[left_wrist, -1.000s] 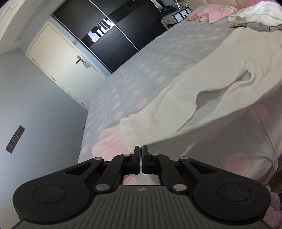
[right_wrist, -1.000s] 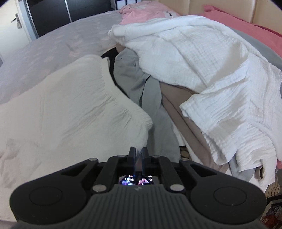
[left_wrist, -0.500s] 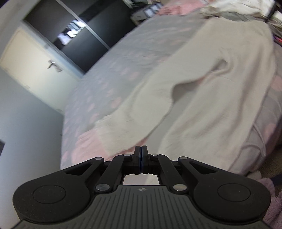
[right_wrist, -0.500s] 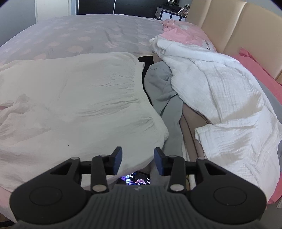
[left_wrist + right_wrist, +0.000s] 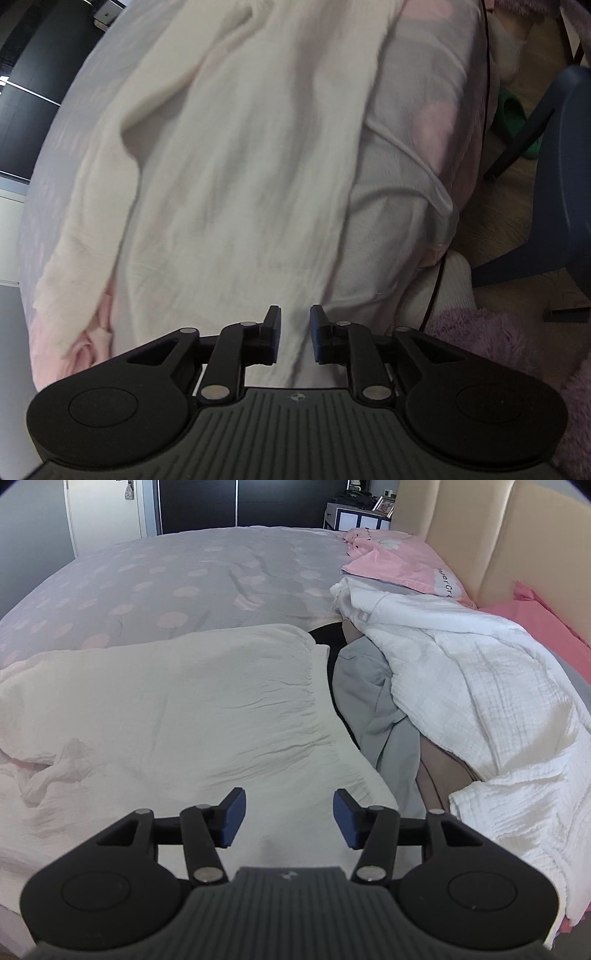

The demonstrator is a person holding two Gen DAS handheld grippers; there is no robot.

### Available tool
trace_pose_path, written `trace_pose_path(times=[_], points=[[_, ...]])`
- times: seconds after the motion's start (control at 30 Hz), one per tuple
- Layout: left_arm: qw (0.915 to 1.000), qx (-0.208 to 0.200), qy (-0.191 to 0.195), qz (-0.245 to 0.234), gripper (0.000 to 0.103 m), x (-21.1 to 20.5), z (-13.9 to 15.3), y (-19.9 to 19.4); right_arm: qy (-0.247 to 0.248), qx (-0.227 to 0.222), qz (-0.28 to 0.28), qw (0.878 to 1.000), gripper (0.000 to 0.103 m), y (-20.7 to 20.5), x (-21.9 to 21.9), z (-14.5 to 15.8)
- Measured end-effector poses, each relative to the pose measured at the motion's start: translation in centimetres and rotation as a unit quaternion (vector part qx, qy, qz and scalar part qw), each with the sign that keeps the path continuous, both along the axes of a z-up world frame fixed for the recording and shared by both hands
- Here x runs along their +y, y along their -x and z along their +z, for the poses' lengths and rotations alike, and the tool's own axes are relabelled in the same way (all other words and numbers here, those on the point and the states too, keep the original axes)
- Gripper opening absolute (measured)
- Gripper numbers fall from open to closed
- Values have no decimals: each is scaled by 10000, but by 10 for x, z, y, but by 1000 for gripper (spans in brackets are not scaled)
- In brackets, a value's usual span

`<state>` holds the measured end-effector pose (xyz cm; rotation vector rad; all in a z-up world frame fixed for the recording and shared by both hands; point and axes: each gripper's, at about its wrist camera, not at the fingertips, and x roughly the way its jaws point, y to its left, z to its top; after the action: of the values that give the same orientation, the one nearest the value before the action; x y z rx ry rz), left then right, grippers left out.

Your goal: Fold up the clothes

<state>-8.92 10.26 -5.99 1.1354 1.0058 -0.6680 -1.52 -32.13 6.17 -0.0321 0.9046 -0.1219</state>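
Cream trousers (image 5: pixel 177 709) lie spread flat on the grey bedspread with pink dots (image 5: pixel 177 576), waistband toward the headboard. My right gripper (image 5: pixel 288 818) is open and empty, just above the waistband corner near the bed's front edge. In the left wrist view the trouser legs (image 5: pixel 229 166) run away from me, the image blurred. My left gripper (image 5: pixel 293 334) is open a little and empty, over the hem end of the near leg at the bed edge.
A heap of clothes lies right of the trousers: a white quilted garment (image 5: pixel 480 686), a grey one (image 5: pixel 373 716) and a brown one (image 5: pixel 436 771). A pink pillow (image 5: pixel 399 565) lies by the beige headboard. A blue chair (image 5: pixel 554 177), a black cable and a purple rug (image 5: pixel 491 332) stand beside the bed.
Both grippers have opened; they were shut on the trousers a second ago. The left gripper has swung right and down over the legs. The right gripper has pulled back from the waistband.
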Motion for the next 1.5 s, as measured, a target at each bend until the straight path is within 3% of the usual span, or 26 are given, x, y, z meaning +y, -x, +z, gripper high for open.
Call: trace_pose_path(times=[0.17, 0.27, 0.3, 0.43, 0.53, 0.6, 0.7, 0.9, 1.0, 1.07, 1.27, 1.43, 1.5], points=[[9999, 4, -152, -53, 39, 0, -20, -5, 25, 99, -188, 9998, 56, 6, -11, -8], [9999, 92, -36, 107, 39, 2, -20, -13, 35, 177, -306, 9994, 56, 9, -18, -14], [9997, 132, 49, 179, 37, 4, -17, -15, 50, 202, -329, 9992, 56, 10, -20, -16], [9979, 36, 371, 527, 5, 13, -4, -22, 87, 171, -314, 9993, 56, 15, -24, -17], [9934, -133, 702, 895, 3, 22, 11, -30, 126, 75, -238, 9996, 57, 17, -25, -16], [9868, -355, 1071, 1162, 3, 29, 29, -36, 184, -35, -124, 9997, 58, 18, -24, -14], [9696, -661, 1726, 1603, 3, 43, 60, -46, 309, -241, 198, 9990, 60, 21, -20, -11], [9292, -1143, 2784, 2146, 2, 69, 114, -68, 684, -336, 1578, 9845, 60, 39, 9, -20], [9102, -1341, 3192, 2272, 2, 69, 131, -76, 763, -165, 2322, 9695, 60, 56, 26, -33], [9019, -1411, 3351, 2330, 2, 67, 139, -86, 983, -47, 2840, 9538, 60, 69, 39, -43], [8898, -1559, 3521, 2449, 2, 62, 148, -99, 2430, 125, 3590, 9011, 72, 88, 58, -77], [8808, -1636, 3633, 2559, 2, 65, 149, -103, 3803, 215, 3926, 8371, 74, 96, 65, -108], [8744, -1683, 3709, 2636, 2, 68, 149, -104, 4097, 241, 3881, 8252, 74, 89, 62, -118]])
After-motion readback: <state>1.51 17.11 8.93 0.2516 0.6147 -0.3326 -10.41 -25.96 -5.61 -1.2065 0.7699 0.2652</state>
